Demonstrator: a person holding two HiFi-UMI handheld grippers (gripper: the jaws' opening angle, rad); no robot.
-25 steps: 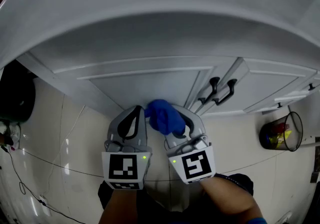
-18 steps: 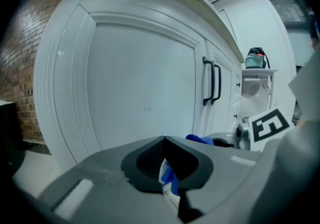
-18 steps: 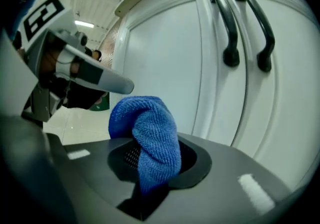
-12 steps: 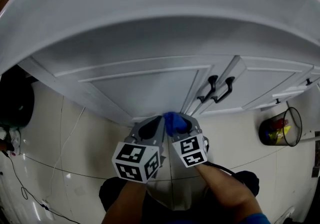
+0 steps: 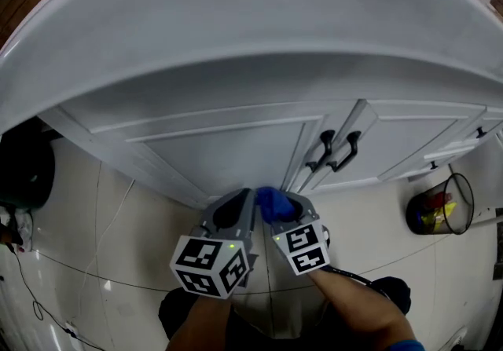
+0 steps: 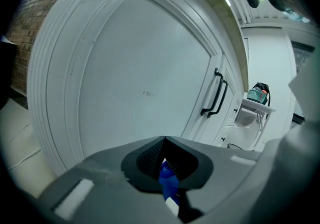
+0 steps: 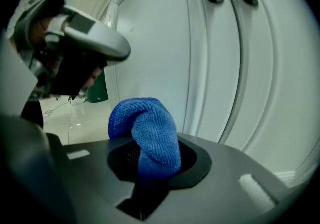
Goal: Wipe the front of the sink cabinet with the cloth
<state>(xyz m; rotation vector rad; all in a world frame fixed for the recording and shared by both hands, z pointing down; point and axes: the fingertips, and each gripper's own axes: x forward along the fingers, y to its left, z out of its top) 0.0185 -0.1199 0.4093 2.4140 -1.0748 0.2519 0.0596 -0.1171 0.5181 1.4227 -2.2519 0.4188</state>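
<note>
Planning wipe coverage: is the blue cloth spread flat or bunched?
Bunched: the cloth bulges as a rolled wad out of the right gripper's shut jaws, not spread flat.

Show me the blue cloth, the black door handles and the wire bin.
blue cloth [image 7: 150,138], right gripper view, on its bulging fold.
black door handles [image 5: 326,138], head view, top end of one handle.
wire bin [image 5: 460,208], head view, its mesh wall.

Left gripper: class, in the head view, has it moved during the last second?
Yes. The left gripper has shifted right, toward the black door handles, and now pinches the blue cloth alongside the right gripper.
</note>
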